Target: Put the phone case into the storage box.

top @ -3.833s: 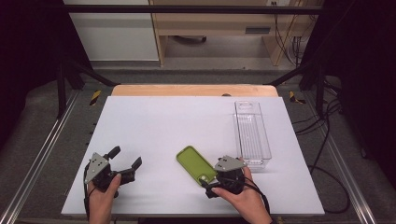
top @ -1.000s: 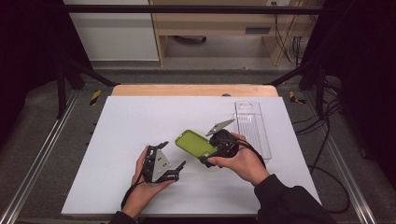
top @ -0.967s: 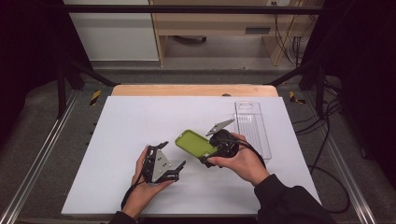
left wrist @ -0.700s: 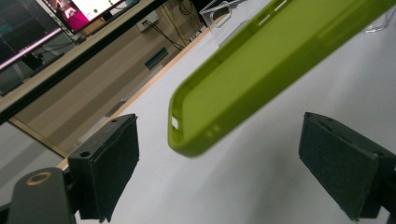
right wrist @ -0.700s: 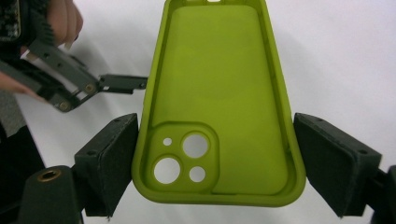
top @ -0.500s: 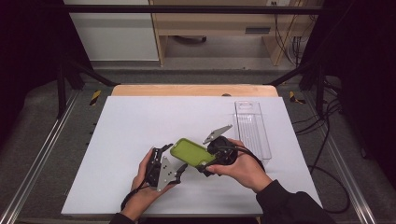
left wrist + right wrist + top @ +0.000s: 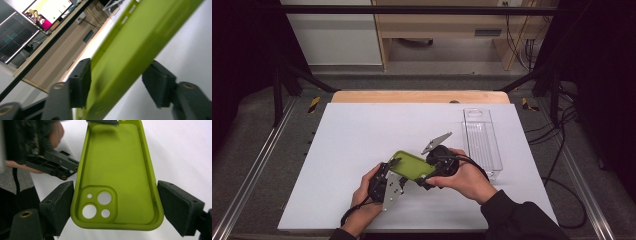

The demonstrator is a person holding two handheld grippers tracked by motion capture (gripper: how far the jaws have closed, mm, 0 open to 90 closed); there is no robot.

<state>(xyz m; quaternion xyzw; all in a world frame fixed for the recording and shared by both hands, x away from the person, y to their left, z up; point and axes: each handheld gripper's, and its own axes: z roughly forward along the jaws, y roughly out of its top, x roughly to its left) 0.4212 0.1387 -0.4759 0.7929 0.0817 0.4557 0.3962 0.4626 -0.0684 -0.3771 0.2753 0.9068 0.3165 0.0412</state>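
At the table's near centre, I am holding a lime-green phone case aloft between both tools. My right gripper is pinching the camera-cutout end across its width, both pads touching its sides; my left gripper, coming in from nine o'clock, is straddling the far end, one pad touching, the other just off. This looks like a handover in progress; the left would need to close before the right lets go. A clear plastic box sits at two o'clock.
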